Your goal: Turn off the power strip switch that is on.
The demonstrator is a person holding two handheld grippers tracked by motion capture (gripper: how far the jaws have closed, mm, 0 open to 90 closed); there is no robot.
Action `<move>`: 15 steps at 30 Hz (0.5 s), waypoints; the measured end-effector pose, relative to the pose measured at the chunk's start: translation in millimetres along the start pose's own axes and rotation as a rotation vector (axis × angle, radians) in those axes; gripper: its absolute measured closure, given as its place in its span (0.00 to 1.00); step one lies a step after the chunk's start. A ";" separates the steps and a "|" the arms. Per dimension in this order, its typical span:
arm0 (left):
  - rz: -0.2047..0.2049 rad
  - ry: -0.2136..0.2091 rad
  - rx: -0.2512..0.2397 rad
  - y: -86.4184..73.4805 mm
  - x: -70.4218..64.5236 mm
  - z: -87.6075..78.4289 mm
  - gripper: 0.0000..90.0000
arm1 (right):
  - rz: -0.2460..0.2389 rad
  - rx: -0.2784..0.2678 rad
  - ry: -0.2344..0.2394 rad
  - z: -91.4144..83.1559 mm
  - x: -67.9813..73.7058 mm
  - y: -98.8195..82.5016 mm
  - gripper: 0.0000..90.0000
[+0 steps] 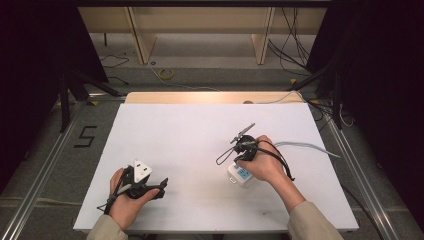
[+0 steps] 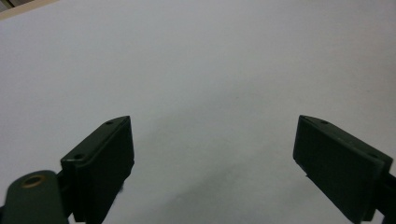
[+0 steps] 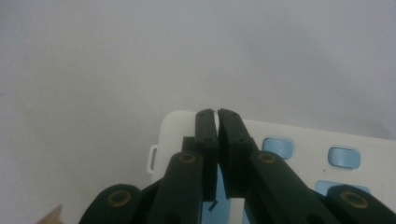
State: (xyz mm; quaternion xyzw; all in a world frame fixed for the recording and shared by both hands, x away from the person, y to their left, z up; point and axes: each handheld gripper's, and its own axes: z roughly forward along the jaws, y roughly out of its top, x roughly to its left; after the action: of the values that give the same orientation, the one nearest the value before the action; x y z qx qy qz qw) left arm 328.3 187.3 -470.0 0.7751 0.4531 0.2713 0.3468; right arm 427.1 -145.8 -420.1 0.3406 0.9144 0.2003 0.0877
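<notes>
A small white device with blue buttons [image 1: 241,176] lies on the white table top [image 1: 200,125], right of centre. My right gripper [image 1: 239,163] is held over it by a hand. In the right gripper view the right gripper [image 3: 217,112] is shut, its jaws pressed together with nothing visible between them. They hover just above the device's [image 3: 299,137] near corner, beside its blue buttons [image 3: 278,147]. My left gripper [image 1: 159,187] rests low near the table's front left. In its own view the left gripper [image 2: 212,128] is open over bare white surface.
A grey cable [image 1: 305,146] trails right from the right gripper across the table. The table's wooden far edge [image 1: 210,97] lies beyond the white top. Dark stand legs [image 1: 75,90] and loose cables [image 1: 165,74] are on the floor around it.
</notes>
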 end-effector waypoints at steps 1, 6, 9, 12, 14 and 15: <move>0.000 -0.001 -0.001 -0.2 -0.1 0.2 0.13 | 0.004 -0.002 -0.001 -0.8 -0.4 -1.0 0.94; -0.001 -0.010 0.008 -1.2 -2.0 2.0 0.14 | 0.003 -0.009 -0.005 -5.1 -5.3 -9.7 0.88; -0.001 -0.009 0.008 -1.4 -2.1 2.0 0.14 | 0.009 -0.022 -0.009 -10.2 -8.9 -16.6 0.86; -0.002 -0.009 0.011 -1.7 -1.6 1.7 0.14 | 0.017 -0.039 -0.002 -13.6 -12.1 -24.7 0.82; -0.002 -0.009 0.012 -2.0 -1.6 2.0 0.14 | 0.013 -0.047 -0.002 -15.1 -13.8 -30.7 0.78; 0.001 -0.009 0.015 -2.1 -1.5 1.9 0.14 | 0.011 -0.054 -0.001 -15.6 -14.5 -33.9 0.77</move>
State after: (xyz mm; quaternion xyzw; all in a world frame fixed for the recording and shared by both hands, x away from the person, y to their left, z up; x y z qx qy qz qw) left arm 328.0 186.2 -473.0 0.7792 0.4531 0.2647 0.3428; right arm 413.4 -183.5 -420.1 0.3434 0.9067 0.2254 0.0960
